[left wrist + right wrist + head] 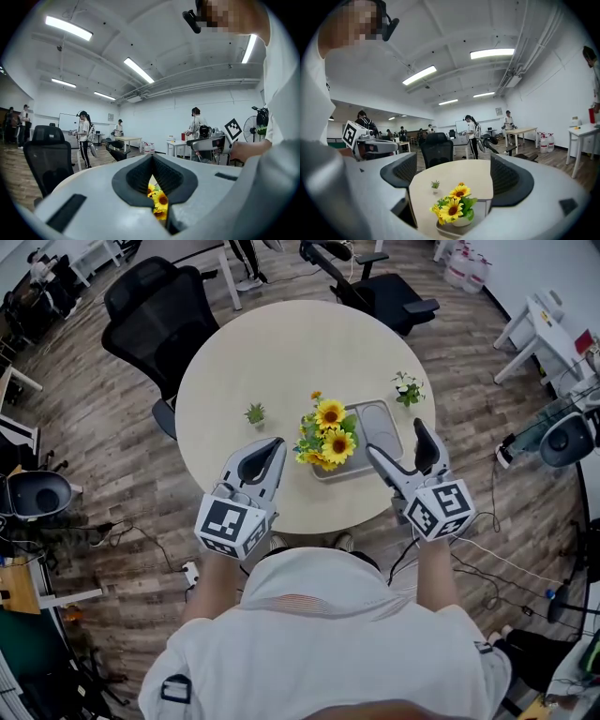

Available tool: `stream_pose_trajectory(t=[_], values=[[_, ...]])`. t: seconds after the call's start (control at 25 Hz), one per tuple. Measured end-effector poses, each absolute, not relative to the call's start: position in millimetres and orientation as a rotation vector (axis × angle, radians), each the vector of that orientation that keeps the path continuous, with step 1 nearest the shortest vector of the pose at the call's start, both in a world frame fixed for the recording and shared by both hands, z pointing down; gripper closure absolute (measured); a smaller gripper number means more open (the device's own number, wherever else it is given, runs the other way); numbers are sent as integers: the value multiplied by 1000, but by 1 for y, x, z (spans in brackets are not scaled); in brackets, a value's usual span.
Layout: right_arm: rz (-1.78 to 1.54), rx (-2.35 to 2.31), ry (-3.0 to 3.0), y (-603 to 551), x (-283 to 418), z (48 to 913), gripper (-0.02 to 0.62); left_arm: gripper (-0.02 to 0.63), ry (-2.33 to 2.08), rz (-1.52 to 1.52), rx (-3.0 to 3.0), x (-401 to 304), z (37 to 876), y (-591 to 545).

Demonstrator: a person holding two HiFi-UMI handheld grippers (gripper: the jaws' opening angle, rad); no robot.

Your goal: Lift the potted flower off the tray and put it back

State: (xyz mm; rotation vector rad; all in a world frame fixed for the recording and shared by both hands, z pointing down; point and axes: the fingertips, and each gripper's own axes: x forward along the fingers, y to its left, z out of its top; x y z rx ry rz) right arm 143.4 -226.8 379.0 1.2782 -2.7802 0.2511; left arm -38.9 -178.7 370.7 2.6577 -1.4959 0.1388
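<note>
On the round table (281,343), a small green plant (254,413) stands at 9 o'clock from the middle. The left gripper (275,442) hovers over the table's 7 o'clock edge. In the left gripper view its jaws are closed together on nothing (151,161), with only yellow blooms showing through the slit below. The potted flower (327,435), a bunch of sunflowers, stands upright on the 9 o'clock end of the grey tray (382,420), at about 4 o'clock from the table's middle. The right gripper (395,439) is over the tray's near side with its jaws spread wide and empty (453,176). The flower (457,206) sits ahead of them, clear of both pads. A small white-flowered plant (407,388) stands at 2 o'clock
</note>
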Motion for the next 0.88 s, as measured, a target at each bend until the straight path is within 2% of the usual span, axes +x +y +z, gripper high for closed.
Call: stream_pose_trajectory(t=[0.24,0.6,0.88], values=[[228,1134,-2615,-223,133,433,129,603,-1493,141,2654,-39,373,-173],[370,1018,-2315,-229,131,607,129,603,-1579,143,2536,-69,389,-164],[332,892,-2213,-259,103,683,129,603,-1709,176,2407,-108,401,-147]])
